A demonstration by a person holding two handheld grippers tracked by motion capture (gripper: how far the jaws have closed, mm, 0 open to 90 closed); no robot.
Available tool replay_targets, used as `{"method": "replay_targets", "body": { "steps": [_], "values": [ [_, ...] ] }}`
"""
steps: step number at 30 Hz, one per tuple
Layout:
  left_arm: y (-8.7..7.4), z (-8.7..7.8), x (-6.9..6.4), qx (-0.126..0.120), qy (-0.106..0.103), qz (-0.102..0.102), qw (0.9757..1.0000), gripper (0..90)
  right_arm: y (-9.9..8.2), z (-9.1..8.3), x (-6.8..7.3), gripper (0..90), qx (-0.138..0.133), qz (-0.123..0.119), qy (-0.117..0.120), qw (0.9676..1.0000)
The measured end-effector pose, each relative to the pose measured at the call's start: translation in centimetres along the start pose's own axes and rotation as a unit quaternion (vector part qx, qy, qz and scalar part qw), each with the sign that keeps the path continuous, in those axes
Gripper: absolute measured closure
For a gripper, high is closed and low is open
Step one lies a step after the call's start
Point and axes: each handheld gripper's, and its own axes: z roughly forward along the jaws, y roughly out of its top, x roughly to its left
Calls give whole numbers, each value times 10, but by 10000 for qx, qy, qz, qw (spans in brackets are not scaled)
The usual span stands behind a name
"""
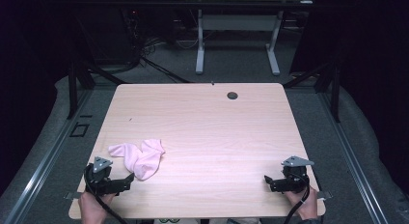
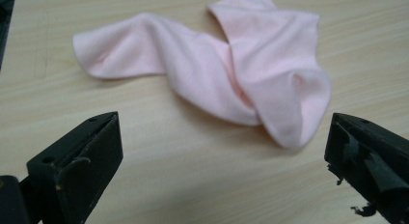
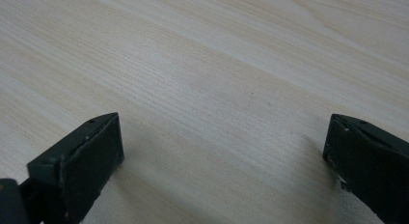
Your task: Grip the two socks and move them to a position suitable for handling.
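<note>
Cloth (image 1: 139, 158), pink, limp and light, lies crumpled near the bench's (image 1: 202, 118) front-left corner just ahead of my left tongs (image 1: 129, 177), both pairs gaping empty, right tongs (image 1: 266, 180) at the front-right corner, so I'd pinch a raised fold.

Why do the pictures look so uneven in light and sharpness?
High view: lit pale wooden table, dark surroundings. Left gripper view: crumpled pink cloth sharp, left claw edges soft. Right gripper view: right claw casts faint shadows, far wood grain blurs.
</note>
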Motion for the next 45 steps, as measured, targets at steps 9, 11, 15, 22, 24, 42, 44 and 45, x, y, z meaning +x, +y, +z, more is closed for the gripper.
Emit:
{"method": "replay_targets", "body": {
  "steps": [9, 11, 15, 22, 24, 42, 44, 45],
  "values": [
    [34, 19, -17, 83, -245, 297, 9992, 1, -1, 0, 0, 13, -88, 72, -16, 9999],
    [39, 25, -19, 146, -260, 325, 9990, 2, -1, 0, 0, 17, -63, 55, -20, 10000],
    [49, 39, -25, 271, -363, 384, 9982, 19, -1, -1, 0, 21, -73, 67, -46, 9999],
    [63, 64, -35, 507, -429, 508, 9965, 146, -1, -1, -1, 30, -105, 76, -59, 9999],
    [64, 72, -39, 610, -349, 536, 9961, 162, -1, -1, -1, 32, -110, 78, -62, 9999],
    [67, 103, -53, 1130, -137, 636, 9915, 589, -2, -1, 0, 46, -158, 135, -111, 9997],
    [66, 104, -54, 1192, -108, 632, 9908, 629, -2, -1, 0, 47, -164, 136, -113, 9997],
    [66, 104, -54, 1177, -121, 610, 9911, 646, -2, -1, 0, 48, -161, 136, -106, 9997]
  ]
}}
